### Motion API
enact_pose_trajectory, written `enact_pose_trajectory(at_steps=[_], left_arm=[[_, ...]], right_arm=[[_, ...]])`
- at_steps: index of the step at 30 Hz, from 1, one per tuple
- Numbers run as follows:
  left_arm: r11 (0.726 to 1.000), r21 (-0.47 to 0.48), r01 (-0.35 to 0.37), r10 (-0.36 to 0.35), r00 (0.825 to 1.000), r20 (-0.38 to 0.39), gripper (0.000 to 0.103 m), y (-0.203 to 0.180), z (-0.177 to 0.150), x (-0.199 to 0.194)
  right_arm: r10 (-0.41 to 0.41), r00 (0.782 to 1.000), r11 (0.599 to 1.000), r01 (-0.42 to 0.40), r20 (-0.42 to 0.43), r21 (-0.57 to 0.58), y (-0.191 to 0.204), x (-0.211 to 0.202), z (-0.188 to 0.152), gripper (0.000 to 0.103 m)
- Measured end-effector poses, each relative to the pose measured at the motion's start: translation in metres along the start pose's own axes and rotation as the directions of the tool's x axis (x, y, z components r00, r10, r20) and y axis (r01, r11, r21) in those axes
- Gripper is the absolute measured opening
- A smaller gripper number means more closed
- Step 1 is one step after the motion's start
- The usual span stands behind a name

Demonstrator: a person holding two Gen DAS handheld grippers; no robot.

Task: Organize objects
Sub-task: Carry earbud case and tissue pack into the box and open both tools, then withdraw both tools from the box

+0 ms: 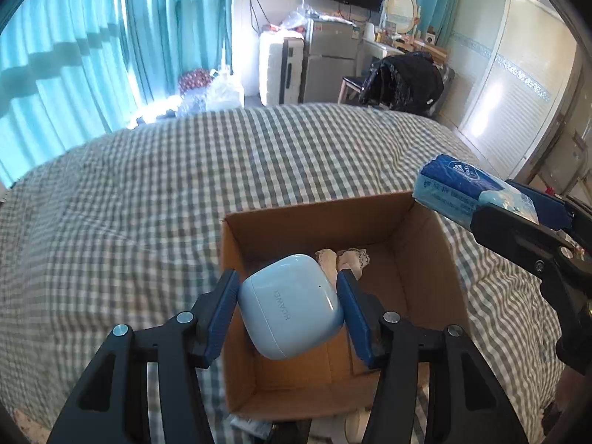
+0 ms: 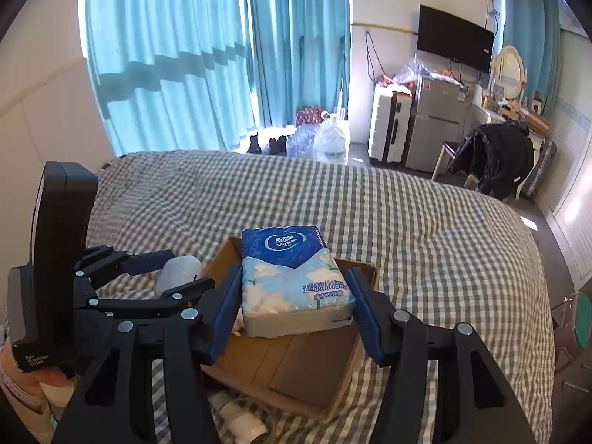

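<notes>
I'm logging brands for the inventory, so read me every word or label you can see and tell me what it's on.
"HUAWEI": on the pale blue earbud case held in the left gripper.
"Strong": on the tissue pack in the right gripper.
Tissue pack's round logo and Chinese characters: too blurred to read.

The open brown cardboard box (image 1: 421,259) is sitting on the grey-and-white checked bed (image 1: 148,203) with most of its floor lying bare, only a small pale lace-trimmed object (image 1: 351,259) occupying the far end, while wide bedding around it is lying free.
</notes>
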State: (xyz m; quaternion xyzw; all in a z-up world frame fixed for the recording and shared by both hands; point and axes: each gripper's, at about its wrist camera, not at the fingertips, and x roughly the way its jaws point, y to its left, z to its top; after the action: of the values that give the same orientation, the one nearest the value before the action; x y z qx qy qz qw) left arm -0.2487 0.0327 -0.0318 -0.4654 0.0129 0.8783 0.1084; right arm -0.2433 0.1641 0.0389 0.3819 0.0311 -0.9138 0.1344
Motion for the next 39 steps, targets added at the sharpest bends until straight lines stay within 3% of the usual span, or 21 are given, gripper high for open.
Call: enact_pose_trajectory(at_steps=[8,16,17,19,20,23,26,31,39], left_arm=[[0.996,0.081,0.034,-0.030,0.998,-0.051,0.056,-0.005,-0.013,0.077],[0.991,0.136,0.012,-0.009,1.000,-0.027,0.059,-0.008,-0.025,0.087],[0.990,0.139,0.014,-0.012,1.000,-0.015,0.061,-0.008,-0.027,0.085],[0.990,0.138,-0.006,0.004,1.000,0.019,0.084,-0.012,-0.029,0.076],[0.991,0.133,-0.023,0.017,0.999,0.045,0.086,-0.012,-0.028,0.068],[0.994,0.112,-0.021,0.010,0.995,0.097,0.088,-0.014,-0.023,0.040],[0.995,0.097,-0.029,0.015,0.990,0.142,0.093,-0.014,-0.017,0.005],[0.993,0.077,-0.084,0.063,0.967,0.248,0.099,-0.017,-0.008,-0.071],[0.999,0.013,-0.047,0.040,0.940,0.340,0.101,-0.009,-0.026,-0.180]], right_arm=[[-0.018,0.994,0.998,0.024,-0.110,0.054,-0.030,0.080,-0.031,0.056],[0.002,0.987,0.998,0.009,-0.160,0.067,-0.021,0.101,-0.047,0.057],[0.017,0.987,0.996,-0.003,-0.160,0.086,-0.022,0.101,-0.048,0.058],[0.040,0.987,0.992,-0.021,-0.155,0.124,-0.025,0.097,-0.049,0.058],[0.052,0.988,0.989,-0.032,-0.144,0.142,-0.027,0.092,-0.047,0.064],[0.054,0.993,0.981,-0.034,-0.102,0.193,-0.031,0.062,-0.041,0.084],[0.040,0.998,0.978,-0.029,-0.050,0.206,-0.035,0.025,-0.029,0.090],[-0.015,0.996,0.984,-0.001,0.087,0.176,-0.024,-0.060,-0.012,0.095],[-0.052,0.958,0.993,0.019,0.283,0.116,0.007,-0.192,-0.007,0.100]])
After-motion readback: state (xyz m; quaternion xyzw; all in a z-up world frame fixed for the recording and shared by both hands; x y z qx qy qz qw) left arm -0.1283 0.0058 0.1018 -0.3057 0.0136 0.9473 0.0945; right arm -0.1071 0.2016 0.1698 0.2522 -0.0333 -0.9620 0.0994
